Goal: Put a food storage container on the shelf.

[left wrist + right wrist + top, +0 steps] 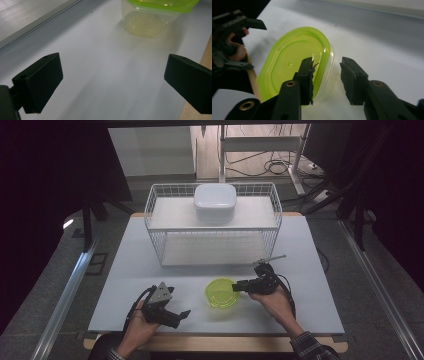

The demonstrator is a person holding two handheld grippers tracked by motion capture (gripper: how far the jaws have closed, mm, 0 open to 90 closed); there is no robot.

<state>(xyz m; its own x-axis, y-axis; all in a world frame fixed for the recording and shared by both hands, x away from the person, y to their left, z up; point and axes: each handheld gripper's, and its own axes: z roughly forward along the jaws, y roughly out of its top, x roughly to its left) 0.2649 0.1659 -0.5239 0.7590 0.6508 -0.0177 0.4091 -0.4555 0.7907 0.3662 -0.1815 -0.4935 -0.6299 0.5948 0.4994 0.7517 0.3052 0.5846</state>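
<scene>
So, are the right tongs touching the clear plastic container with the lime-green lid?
Cannot tell. In the right gripper view the right tongs straddle the rim of the clear plastic container with the lime-green lid; one jaw overlaps the lid, the other stands clear, contact unclear.

Green-lidded container [221,293] seated on white tabletop [310,270], in front of white wire basket [214,224] carrying white lidded box [215,201] on its upper shelf. Right tool [235,286] positioned at container's right rim, jaws straddling the edge. Left tool [183,315] resting near front edge, clear of container, jaws spread.
</scene>
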